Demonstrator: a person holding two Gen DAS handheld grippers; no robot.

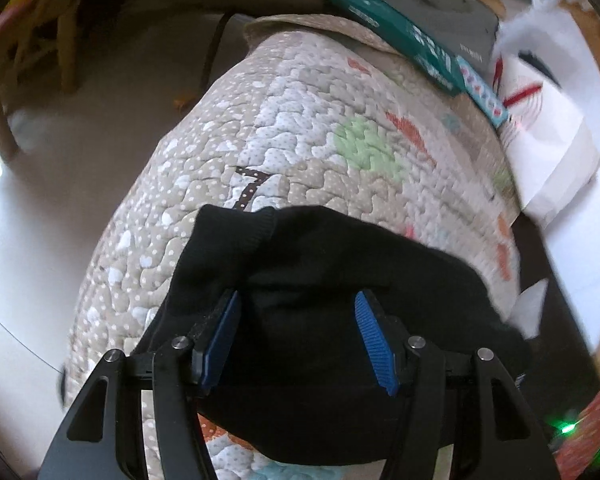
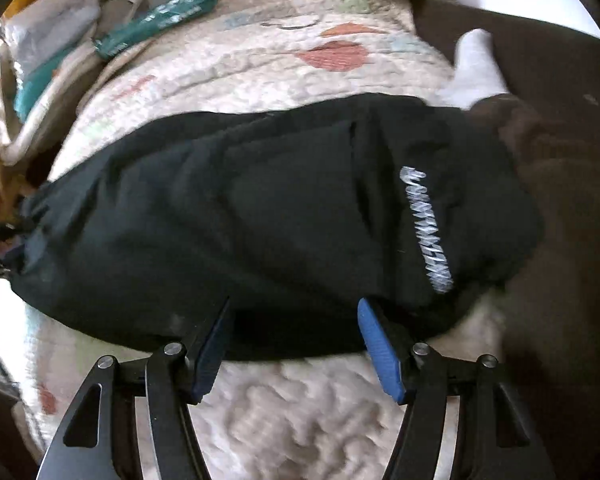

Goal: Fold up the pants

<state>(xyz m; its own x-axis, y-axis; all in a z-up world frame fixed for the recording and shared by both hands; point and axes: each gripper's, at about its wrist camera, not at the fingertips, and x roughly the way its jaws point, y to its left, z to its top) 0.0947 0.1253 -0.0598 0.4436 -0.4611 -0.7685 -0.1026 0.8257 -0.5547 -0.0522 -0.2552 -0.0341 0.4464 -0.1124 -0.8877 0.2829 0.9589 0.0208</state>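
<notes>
left gripper: jaws spread over pants | pants: black, on quilt | box: teal, at quilt's far edge

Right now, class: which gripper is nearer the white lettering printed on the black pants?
Right. The right gripper hovers open at the pants' near edge, with the white lettering just beyond its right finger. The left gripper, also open, sits over plain black fabric; no lettering shows there.
</notes>
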